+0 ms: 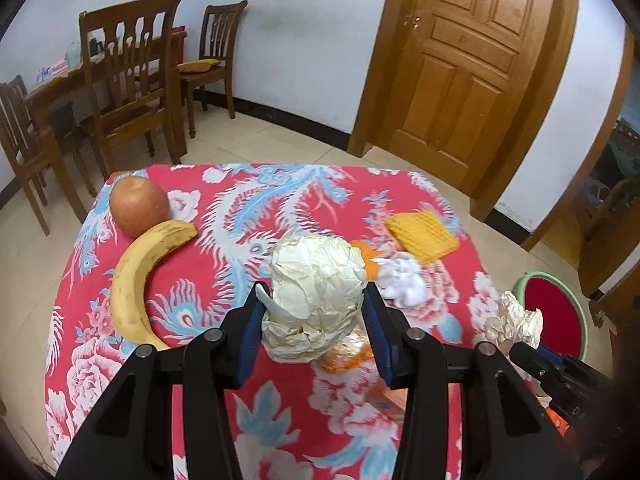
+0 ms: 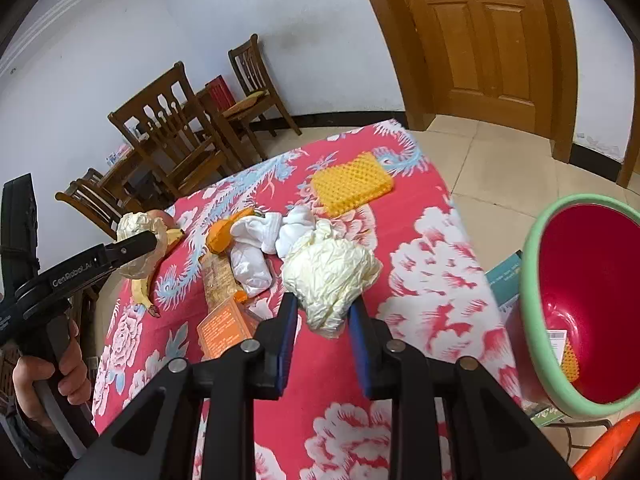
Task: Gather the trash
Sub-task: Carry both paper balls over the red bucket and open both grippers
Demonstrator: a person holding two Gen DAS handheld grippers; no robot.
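My left gripper (image 1: 316, 300) is shut on a big crumpled cream paper ball (image 1: 318, 280), held above the red flowered tablecloth (image 1: 224, 208). It also shows in the right wrist view (image 2: 136, 226) at the left. My right gripper (image 2: 324, 308) is shut on a second crumpled cream paper wad (image 2: 330, 276), seen in the left wrist view (image 1: 514, 320) near the table's right edge. A red bin with a green rim (image 2: 532, 288) stands beside the table on the right. White crumpled tissue (image 2: 260, 240) and an orange peel (image 2: 222, 236) lie on the table.
An apple (image 1: 138, 206) and a banana (image 1: 136, 280) lie at the table's left. A yellow sponge (image 2: 350, 184) lies at the far right. An orange packet (image 2: 226, 326) and a clear wrapper (image 2: 218, 276) lie mid-table. Wooden chairs (image 1: 132, 92) and a door (image 1: 472, 60) stand behind.
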